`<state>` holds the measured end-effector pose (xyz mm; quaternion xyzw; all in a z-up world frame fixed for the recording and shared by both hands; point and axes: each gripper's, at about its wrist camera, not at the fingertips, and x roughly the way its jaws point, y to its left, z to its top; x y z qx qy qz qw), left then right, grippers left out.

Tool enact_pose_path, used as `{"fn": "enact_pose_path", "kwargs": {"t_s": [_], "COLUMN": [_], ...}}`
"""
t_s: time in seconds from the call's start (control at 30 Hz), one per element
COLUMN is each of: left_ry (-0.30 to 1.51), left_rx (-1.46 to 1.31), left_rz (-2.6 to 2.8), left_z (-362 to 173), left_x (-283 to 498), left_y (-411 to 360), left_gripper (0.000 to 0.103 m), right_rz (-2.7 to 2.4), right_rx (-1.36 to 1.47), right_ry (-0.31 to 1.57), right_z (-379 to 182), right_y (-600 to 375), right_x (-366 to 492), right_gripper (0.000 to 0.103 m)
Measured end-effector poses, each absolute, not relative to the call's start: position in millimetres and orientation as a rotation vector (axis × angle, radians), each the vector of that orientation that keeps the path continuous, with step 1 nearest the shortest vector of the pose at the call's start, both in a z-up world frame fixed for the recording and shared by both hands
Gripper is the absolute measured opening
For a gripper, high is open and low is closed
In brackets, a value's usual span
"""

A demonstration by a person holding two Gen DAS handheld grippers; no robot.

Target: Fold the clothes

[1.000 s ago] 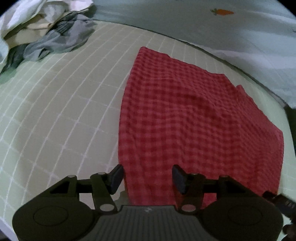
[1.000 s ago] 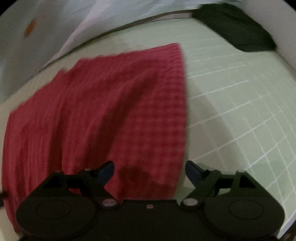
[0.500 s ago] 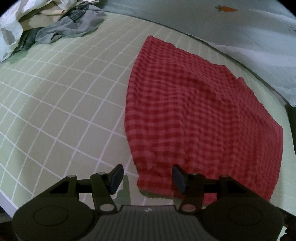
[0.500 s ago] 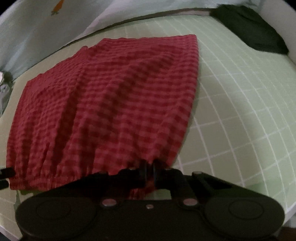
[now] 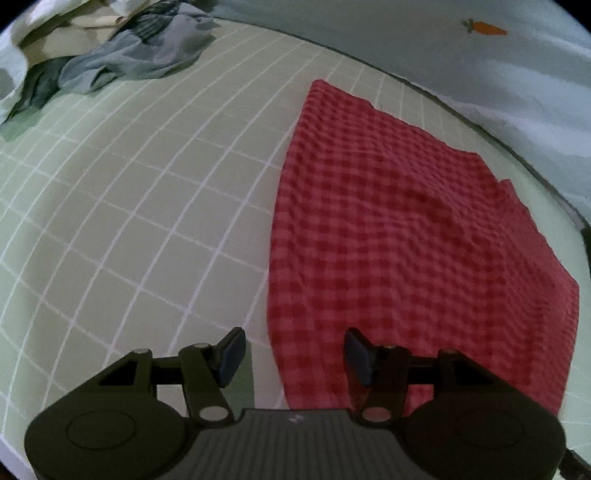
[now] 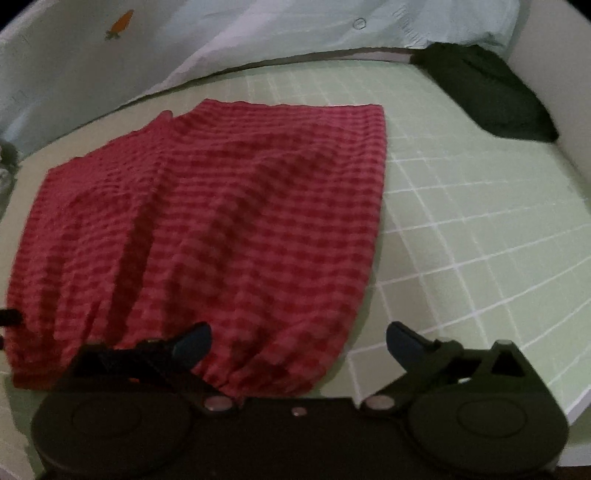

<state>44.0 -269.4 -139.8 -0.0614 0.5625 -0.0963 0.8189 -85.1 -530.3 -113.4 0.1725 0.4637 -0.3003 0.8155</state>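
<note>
A red checked garment (image 5: 406, 236) lies spread flat on the pale green grid-patterned bed sheet (image 5: 140, 206). It also shows in the right wrist view (image 6: 229, 229), its gathered waistband nearest the camera. My left gripper (image 5: 291, 354) is open and empty, its jaws straddling the garment's near left edge. My right gripper (image 6: 297, 343) is open and empty, its jaws wide over the garment's near right corner.
A heap of grey and white clothes (image 5: 110, 55) lies at the far left of the bed. A dark folded garment (image 6: 491, 99) lies at the far right corner. A pale blue quilt with a carrot print (image 5: 484, 27) runs along the back.
My right gripper was shut on the garment's waistband half a second ago and has now opened and let it go. The garment lies flatter. My left gripper stayed open.
</note>
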Motion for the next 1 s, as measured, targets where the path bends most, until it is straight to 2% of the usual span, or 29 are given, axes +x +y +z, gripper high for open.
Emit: {"fn": "enact_pose_path", "kwargs": {"t_s": [0.1,0.13,0.2,0.23,0.3,0.33,0.37,0.53,0.67,0.8,0.83,0.9,1.0], "left_ry": [1.206,1.208,1.208,1.213,1.211,1.205,1.191,1.119,1.062,1.069,1.075,1.088,1.102], "left_rx": [-0.126,-0.128,-0.123,-0.119,-0.106,-0.101,-0.098,-0.115,-0.057,0.009,0.029,0.074,0.106], "left_rz": [-0.218,-0.220,-0.211,-0.217,-0.221,-0.221,-0.226,-0.239,-0.354,-0.494,-0.526,-0.553,-0.579], "left_z": [-143.7,-144.7,-144.5,-144.8,-143.6,-142.3,-139.2,-110.2,-88.2,-88.5,-90.2,-94.4,-97.3], "left_x": [50.8,52.5,54.8,56.3,57.3,57.4,57.0,46.6,22.0,-12.1,-20.6,-34.5,-50.0], "left_y": [-272.1,-272.9,-275.7,-278.2,-283.2,-286.4,-290.7,-333.2,-395.6,-461.9,-476.7,-493.6,-505.6], "left_gripper": [0.051,0.043,0.034,0.024,0.012,0.003,0.001,0.000,0.000,0.001,0.006,0.010,0.033], "right_rz": [-0.675,-0.686,-0.700,-0.702,-0.709,-0.715,-0.711,-0.692,-0.685,-0.691,-0.696,-0.707,-0.721], "right_rx": [0.393,0.406,0.424,0.424,0.431,0.439,0.453,0.505,0.536,0.568,0.578,0.601,0.635], "right_ry": [0.993,0.994,0.981,0.968,0.958,0.956,0.953,0.938,0.905,0.907,0.909,0.915,0.921], "right_z": [-112.7,-112.3,-110.6,-109.1,-109.5,-110.2,-110.9,-109.7,-106.4,-112.3,-114.9,-120.3,-125.7], "right_y": [-538.4,-541.1,-545.6,-548.2,-554.4,-558.2,-564.0,-600.7,-630.1,-654.5,-659.9,-669.2,-679.6], "right_x": [-85.7,-86.0,-88.3,-90.8,-94.9,-97.3,-100.6,-112.9,-125.4,-144.7,-150.3,-159.9,-171.8], "right_gripper": [0.103,0.103,0.103,0.103,0.102,0.102,0.102,0.100,0.100,0.100,0.100,0.100,0.100]}}
